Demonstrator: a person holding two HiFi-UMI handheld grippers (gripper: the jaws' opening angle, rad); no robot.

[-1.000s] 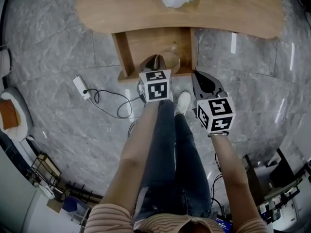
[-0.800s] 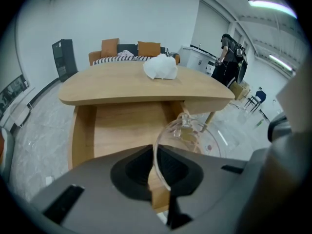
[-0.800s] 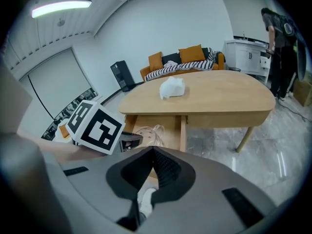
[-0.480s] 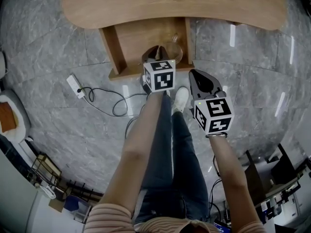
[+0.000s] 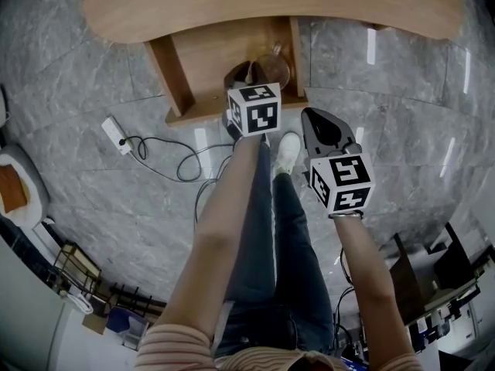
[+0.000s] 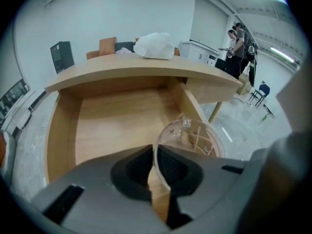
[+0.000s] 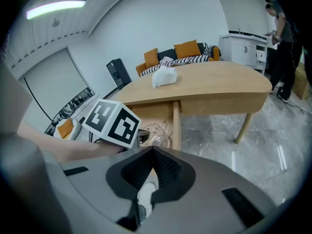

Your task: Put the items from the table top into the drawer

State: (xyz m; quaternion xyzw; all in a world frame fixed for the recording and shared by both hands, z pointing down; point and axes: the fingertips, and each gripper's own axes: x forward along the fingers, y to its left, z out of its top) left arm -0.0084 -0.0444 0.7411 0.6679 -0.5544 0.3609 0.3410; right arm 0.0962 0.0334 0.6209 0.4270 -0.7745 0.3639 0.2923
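Left tongs (image 6: pixel 155 152) gripped glass jug (image 6: pixel 195 135) by rim over drawer (image 6: pixel 117 111) | right tongs (image 7: pixel 152 152) closed, empty | white bag (image 7: pixel 164 76) sat on surface (image 7: pixel 219 84) | power strip (image 5: pixel 114 134) on floor — head view only

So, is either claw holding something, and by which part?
The left claw pinches the clear glass vessel by its rim, above the open drawer. The right claw is shut and holds nothing.

Ahead of my right gripper (image 7: pixel 152 155) I see a sofa (image 7: pixel 169 54) by a white wall (image 7: pixel 161 13), marble floor (image 7: pixel 253 150) beneath.
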